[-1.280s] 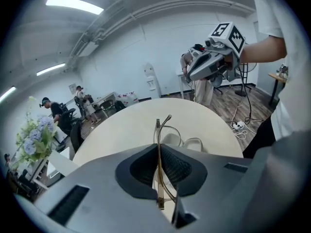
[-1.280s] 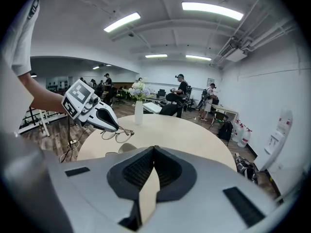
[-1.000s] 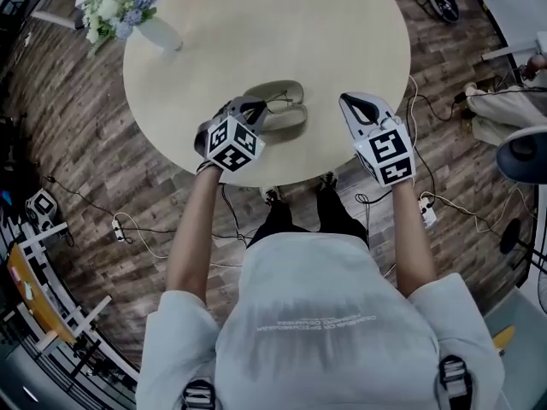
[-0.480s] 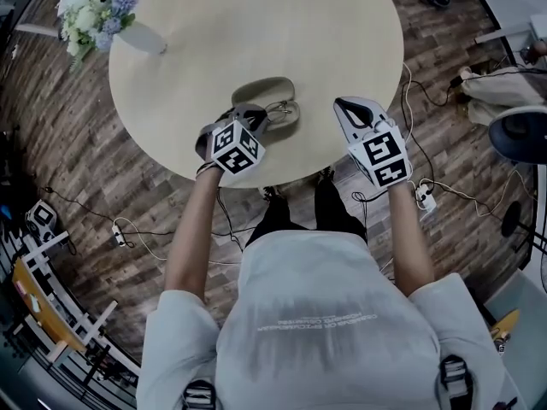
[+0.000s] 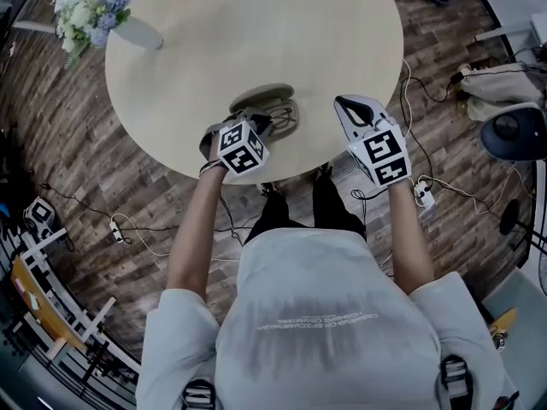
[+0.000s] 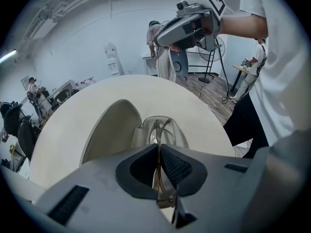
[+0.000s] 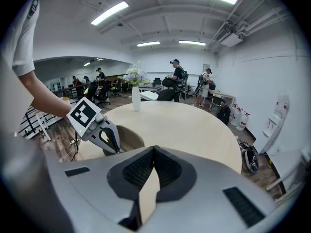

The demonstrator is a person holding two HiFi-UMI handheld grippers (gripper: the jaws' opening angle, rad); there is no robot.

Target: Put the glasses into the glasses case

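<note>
An open beige glasses case lies near the front edge of the round table. My left gripper is shut on the thin-framed glasses and holds them low over the case. In the left gripper view the glasses hang from the shut left gripper, their lenses down in the case's lower half, beside the raised lid. Whether they rest on the lining I cannot tell. My right gripper hovers to the right of the case, shut on nothing; from the right gripper I see the case.
A white vase of flowers stands at the table's far left edge. Cables and a power strip lie on the wooden floor around the table. People and office chairs are in the background of both gripper views.
My left gripper has come down and forward with the glasses, from above the case's near edge to low over its lower half. The right gripper has stayed about where it was.
</note>
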